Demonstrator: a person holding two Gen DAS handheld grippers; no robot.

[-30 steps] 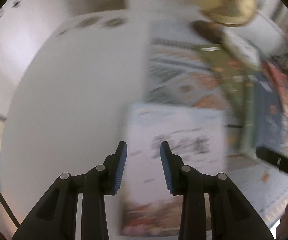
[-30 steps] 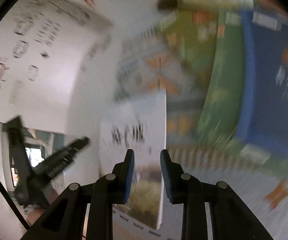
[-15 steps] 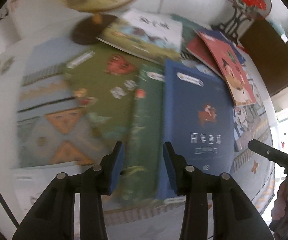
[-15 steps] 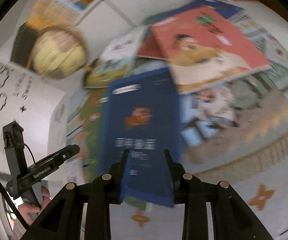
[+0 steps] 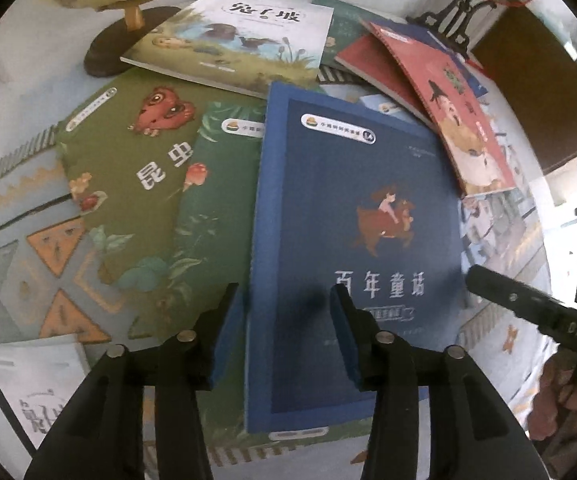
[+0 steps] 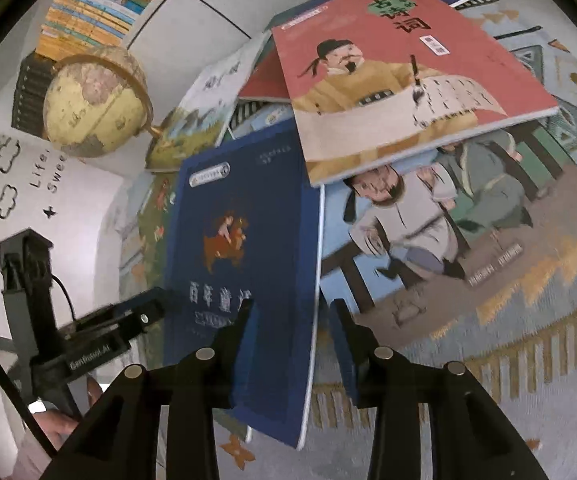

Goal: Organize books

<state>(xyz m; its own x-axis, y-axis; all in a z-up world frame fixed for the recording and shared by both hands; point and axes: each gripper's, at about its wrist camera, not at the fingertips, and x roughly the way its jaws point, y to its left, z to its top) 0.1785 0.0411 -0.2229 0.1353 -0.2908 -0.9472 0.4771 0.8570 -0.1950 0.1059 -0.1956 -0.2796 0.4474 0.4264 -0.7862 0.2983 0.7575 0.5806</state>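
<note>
A dark blue book with a small rider picture lies on top of overlapping books. In the left wrist view my left gripper hovers over its near left edge, jaws opening, and the spine runs between the fingers without touching the pads. In the right wrist view the same blue book has its right edge between the fingers of my right gripper, whose jaws are also opening and pressing on nothing. Each gripper shows in the other's view: the right gripper and the left gripper, each in a hand.
Around the blue book lie an olive insect book, a dark green book, a pond picture book, a red poetry book and a robed-man book. A globe stands behind on the patterned cloth. A bookshelf is at the back.
Both grippers swung away from a white book on the left to the blue book. Both pairs of jaws have widened, and the views have steadied.
</note>
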